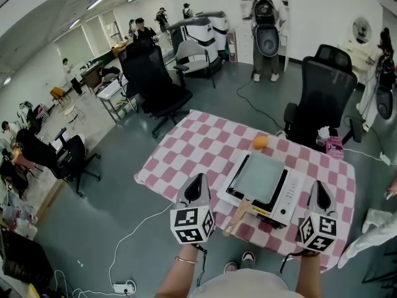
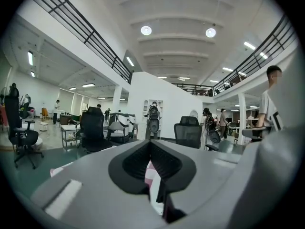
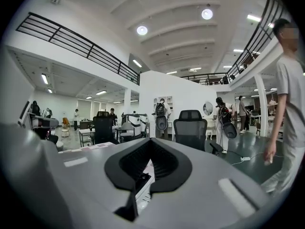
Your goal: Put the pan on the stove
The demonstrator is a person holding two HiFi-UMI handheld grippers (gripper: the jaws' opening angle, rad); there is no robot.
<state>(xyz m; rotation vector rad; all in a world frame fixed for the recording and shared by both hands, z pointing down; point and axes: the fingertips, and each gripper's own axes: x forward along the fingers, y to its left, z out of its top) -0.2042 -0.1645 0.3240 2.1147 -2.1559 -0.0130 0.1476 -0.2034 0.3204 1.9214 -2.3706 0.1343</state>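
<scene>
The left gripper [image 1: 198, 184] hovers by the table's [image 1: 186, 148] near edge, jaws pressed together on nothing. Right of it, the square pan [image 1: 257, 177], grey-faced and dark-rimmed, sits flat on the white stove [image 1: 291, 198], its wooden handle [image 1: 237, 218] pointing back toward the person. The right gripper [image 1: 321, 186], also closed and empty, likely idles because the pan looks placed.

A large open-plan office hall, with black swivel chairs [image 1: 156, 82], desks [image 1: 113, 92] and a railed mezzanine [image 3: 66, 39].
</scene>
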